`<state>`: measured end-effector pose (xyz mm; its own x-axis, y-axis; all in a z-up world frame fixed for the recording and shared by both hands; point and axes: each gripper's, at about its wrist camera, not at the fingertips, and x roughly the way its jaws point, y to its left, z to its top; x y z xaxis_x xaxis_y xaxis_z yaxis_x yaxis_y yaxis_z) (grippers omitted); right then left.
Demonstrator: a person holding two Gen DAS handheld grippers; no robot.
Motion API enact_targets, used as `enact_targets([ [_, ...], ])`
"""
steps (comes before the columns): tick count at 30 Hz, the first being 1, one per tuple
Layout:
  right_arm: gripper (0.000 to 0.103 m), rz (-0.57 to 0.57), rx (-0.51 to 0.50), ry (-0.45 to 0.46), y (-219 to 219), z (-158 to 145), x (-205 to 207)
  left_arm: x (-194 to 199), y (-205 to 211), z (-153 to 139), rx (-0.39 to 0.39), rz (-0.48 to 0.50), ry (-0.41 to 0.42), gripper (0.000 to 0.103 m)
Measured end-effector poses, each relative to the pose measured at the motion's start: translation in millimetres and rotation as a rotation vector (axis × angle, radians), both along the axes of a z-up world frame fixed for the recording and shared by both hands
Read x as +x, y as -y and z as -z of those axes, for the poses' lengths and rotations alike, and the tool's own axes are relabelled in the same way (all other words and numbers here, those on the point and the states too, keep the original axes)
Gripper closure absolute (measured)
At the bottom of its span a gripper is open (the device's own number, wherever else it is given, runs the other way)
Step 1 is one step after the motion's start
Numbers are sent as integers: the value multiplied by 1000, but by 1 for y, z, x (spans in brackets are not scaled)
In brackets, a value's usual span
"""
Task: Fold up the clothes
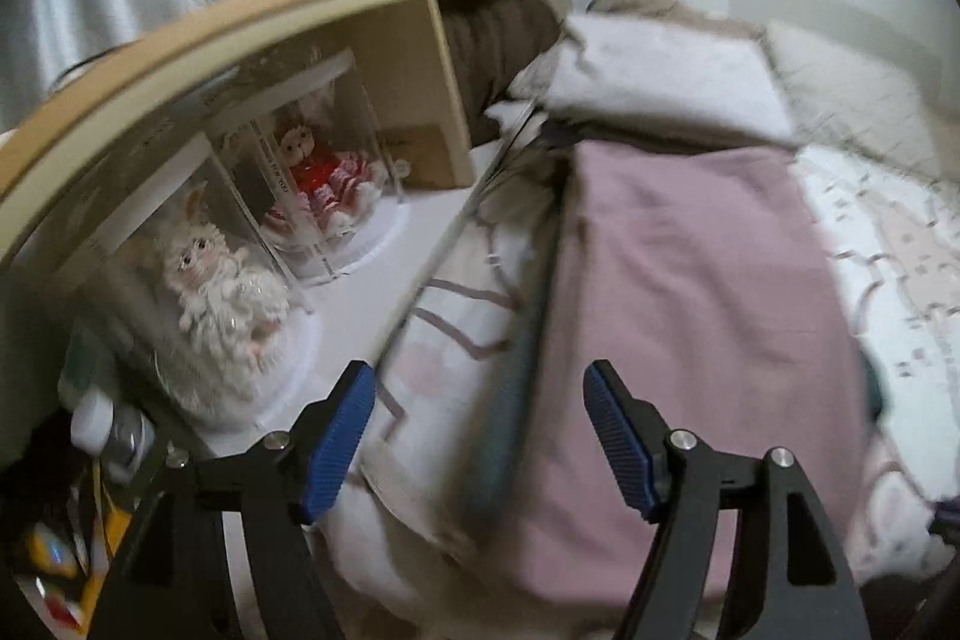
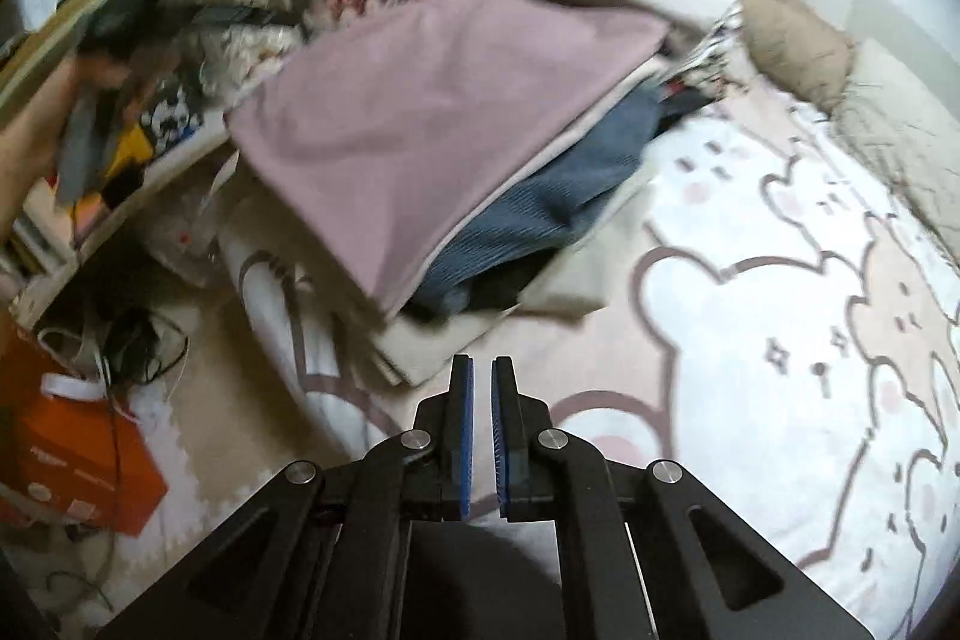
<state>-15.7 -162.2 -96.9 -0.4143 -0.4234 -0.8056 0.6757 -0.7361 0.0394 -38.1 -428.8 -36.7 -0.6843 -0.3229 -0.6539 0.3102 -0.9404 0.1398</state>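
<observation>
The folded pink garment (image 1: 690, 316) is found directly ahead of the spread, empty left claw (image 1: 480, 436), long axis running away; the right claw (image 2: 482, 430), barely parted, holds nothing.

Soft, even indoor light with faint shadows, no harsh glare, heavy motion blur on the pink cloth (image 2: 420, 112) and shelf (image 1: 240, 34), strong fisheye bending and dark vignette corners, both tongs in the near foreground sharp.
</observation>
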Motion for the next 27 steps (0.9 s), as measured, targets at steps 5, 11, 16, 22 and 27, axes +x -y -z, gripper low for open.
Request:
enact_targets([
  [5,6,41,-12,-214,-18,-29,22,39,-54,-28,31,9,-91,12],
  [11,6,20,-94,-179,-45,-50,29,76,-113,-57,11,26,-163,5],
  [16,6,64,-97,-227,-73,-62,37,99,-160,-68,-46,41,-229,0],
  [22,6,108,-112,-268,-109,-72,44,113,-206,-70,-42,49,-248,0],
  [27,5,142,-122,-293,-142,-81,50,119,-231,-64,-5,52,-229,0],
])
